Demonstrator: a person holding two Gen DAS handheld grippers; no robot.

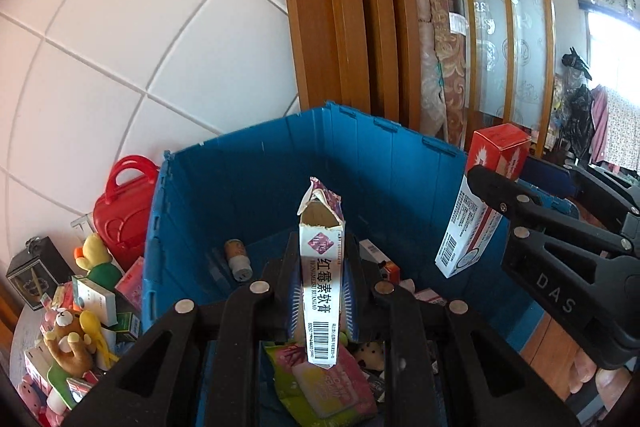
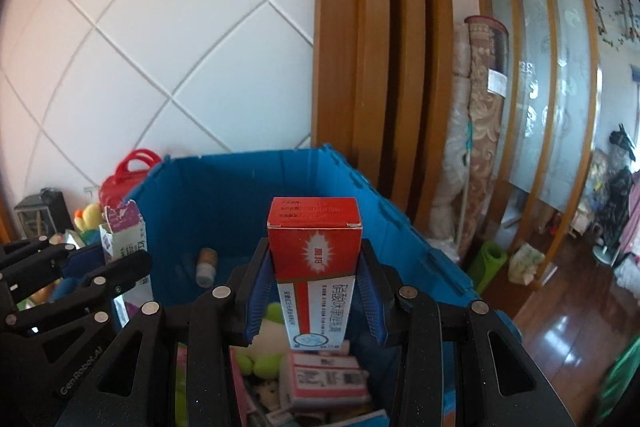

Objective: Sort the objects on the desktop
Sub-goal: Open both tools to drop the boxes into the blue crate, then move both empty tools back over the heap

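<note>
My left gripper [image 1: 320, 263] is shut on a narrow white and purple ointment box [image 1: 322, 279] with a torn open top, held over the blue crate [image 1: 248, 163]. My right gripper [image 2: 316, 267] is shut on a red and white medicine box [image 2: 314, 251], also over the blue crate [image 2: 224, 187]. In the left wrist view the right gripper and its red and white box [image 1: 480, 203] show at the right. In the right wrist view the left gripper and its purple box [image 2: 124, 227] show at the left. Both boxes stand upright between the jaws.
The crate holds a small bottle [image 1: 238, 259], a green packet [image 1: 320, 383], medicine boxes [image 2: 324, 375] and a green plush toy [image 2: 268, 355]. Left of the crate lie plush toys [image 1: 72, 339], boxes and a red plastic case [image 1: 124, 211]. A tiled wall and wooden frame stand behind.
</note>
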